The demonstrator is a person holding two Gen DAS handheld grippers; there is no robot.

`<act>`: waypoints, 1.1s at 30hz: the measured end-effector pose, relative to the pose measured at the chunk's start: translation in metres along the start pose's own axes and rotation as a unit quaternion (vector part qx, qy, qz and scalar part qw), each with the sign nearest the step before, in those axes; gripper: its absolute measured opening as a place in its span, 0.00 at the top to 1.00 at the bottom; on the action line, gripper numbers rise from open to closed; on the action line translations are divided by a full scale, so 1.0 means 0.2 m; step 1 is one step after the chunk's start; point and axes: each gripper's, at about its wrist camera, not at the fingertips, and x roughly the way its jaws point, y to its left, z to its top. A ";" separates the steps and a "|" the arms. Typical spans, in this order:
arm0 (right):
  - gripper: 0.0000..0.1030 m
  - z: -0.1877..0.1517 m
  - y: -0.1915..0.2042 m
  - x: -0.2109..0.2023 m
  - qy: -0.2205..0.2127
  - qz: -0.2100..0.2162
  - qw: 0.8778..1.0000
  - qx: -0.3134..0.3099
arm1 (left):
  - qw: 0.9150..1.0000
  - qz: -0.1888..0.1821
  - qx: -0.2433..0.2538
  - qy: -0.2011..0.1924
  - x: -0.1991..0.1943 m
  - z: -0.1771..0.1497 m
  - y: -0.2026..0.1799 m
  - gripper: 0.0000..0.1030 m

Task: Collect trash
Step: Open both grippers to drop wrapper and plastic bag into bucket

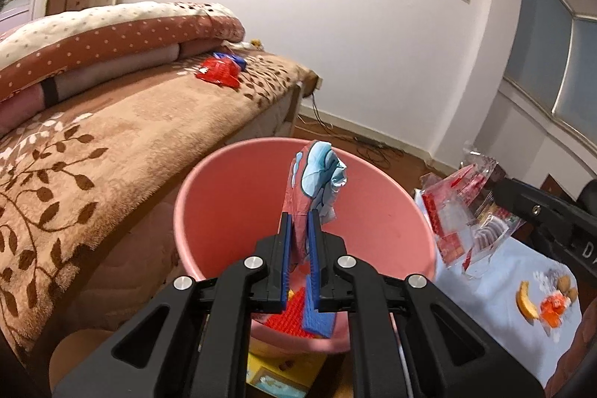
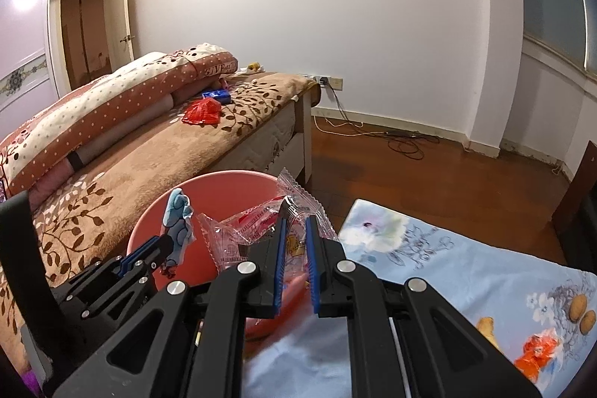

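My left gripper (image 1: pixel 300 217) is shut on a pink and light-blue wrapper (image 1: pixel 315 176) and holds it over the pink bin (image 1: pixel 224 181). Red and blue trash (image 1: pixel 304 314) lies at the bin's bottom. My right gripper (image 2: pixel 296 222) is shut on a clear plastic wrapper with red print (image 2: pixel 261 224), held above the bin's right rim (image 2: pixel 238 176). The left gripper and its wrapper (image 2: pixel 179 217) also show in the right wrist view. The right gripper's clear wrapper shows in the left wrist view (image 1: pixel 466 207). A red wrapper (image 1: pixel 220 71) and a blue packet (image 2: pixel 216 95) lie on the bed.
A bed with a brown leaf-patterned blanket (image 1: pixel 93 152) and folded quilts (image 1: pixel 112 36) stands left of the bin. A table with a light-blue floral cloth (image 2: pixel 447 271) is at the right, with peel and scraps (image 2: pixel 537 347) on it. Cables (image 2: pixel 403 140) lie on the wooden floor.
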 end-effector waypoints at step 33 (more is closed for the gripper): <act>0.66 -0.07 0.21 0.27 0.034 0.003 0.996 -0.084 | 1.000 0.007 -0.005 0.019 0.14 -0.02 0.10 0.76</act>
